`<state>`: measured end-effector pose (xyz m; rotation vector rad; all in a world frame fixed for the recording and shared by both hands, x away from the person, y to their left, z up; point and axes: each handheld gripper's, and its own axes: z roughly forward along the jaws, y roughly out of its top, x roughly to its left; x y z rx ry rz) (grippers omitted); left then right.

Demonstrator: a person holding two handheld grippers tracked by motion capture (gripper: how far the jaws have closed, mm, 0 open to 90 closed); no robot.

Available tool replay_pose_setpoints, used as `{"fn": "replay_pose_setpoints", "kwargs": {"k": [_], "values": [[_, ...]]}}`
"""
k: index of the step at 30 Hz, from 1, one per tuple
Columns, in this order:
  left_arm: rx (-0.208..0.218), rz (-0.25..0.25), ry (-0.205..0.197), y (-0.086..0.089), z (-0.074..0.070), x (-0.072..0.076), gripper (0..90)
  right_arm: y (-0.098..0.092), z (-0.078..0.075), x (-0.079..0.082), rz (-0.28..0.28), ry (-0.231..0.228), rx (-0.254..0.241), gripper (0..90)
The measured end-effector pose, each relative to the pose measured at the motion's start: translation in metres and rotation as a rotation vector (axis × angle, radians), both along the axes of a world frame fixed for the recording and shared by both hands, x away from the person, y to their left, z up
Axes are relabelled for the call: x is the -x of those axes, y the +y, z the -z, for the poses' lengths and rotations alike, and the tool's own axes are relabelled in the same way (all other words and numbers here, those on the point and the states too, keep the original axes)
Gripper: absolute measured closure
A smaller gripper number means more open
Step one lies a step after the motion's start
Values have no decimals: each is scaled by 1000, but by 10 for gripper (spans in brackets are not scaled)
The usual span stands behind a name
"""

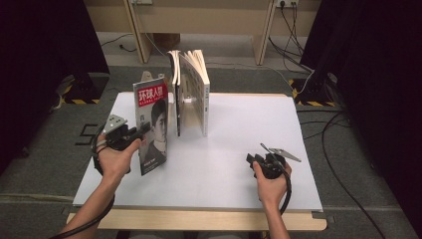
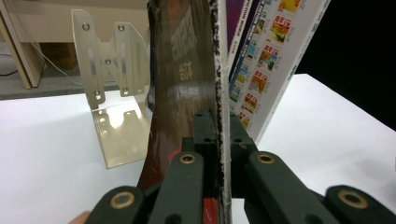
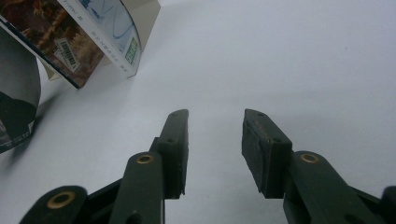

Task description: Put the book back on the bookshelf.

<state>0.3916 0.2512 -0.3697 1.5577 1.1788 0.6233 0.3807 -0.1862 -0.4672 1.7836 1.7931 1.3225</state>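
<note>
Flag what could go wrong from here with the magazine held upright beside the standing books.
1. The left gripper pinches the magazine only at its edge; the thin, tall issue could bow or swing.
2. The standing books lean fanned open with no visible prop on their right, so a nudge from the magazine might topple them.
3. The right gripper sits open, low over the table, apart from the books, too far to steady them.

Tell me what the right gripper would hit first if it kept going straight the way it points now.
Probably nothing soon: the open right gripper faces bare white table. The leaning books lie off to its left, though depth is hard to judge.
</note>
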Motion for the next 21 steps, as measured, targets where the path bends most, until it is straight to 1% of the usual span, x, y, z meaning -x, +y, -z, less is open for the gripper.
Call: {"fn": "replay_pose_setpoints", "kwargs": {"k": [2, 7, 8, 9, 12, 14, 15, 16, 17, 18, 19, 21], "values": [[-5, 1, -1, 1, -2, -1, 867, 0, 2, -1, -4, -7, 13, 616], [1, -16, -10, 7, -6, -2, 867, -1, 2, 0, -1, -7, 7, 613], [0, -18, -12, 8, -7, -3, 867, -1, 2, 1, 2, 1, 2, 613], [0, -19, -17, 9, -8, -3, 867, -1, 2, 1, 0, -4, 15, 613], [-1, -21, -24, 12, -11, -3, 867, -1, 4, 1, 1, -1, 17, 613], [-1, -30, -35, 15, -14, -4, 867, 1, 5, 1, 4, 14, 3, 612], [-5, -35, -41, 16, -15, -5, 867, 1, 6, 1, 3, 15, 2, 612], [-9, -38, -43, 17, -17, -6, 867, 0, 7, 0, -8, 1, 19, 612], [-12, -43, -48, 19, -18, -8, 867, 1, 7, 0, -3, 10, 10, 612], [-11, -49, -53, 20, -20, -10, 868, 1, 7, 0, -2, 11, 9, 612], [-8, -58, -59, 22, -22, -12, 867, 1, 7, -1, -4, 8, 18, 612], [0, -78, -75, 26, -26, -17, 867, 1, 7, -1, -2, 12, 12, 612]]}}
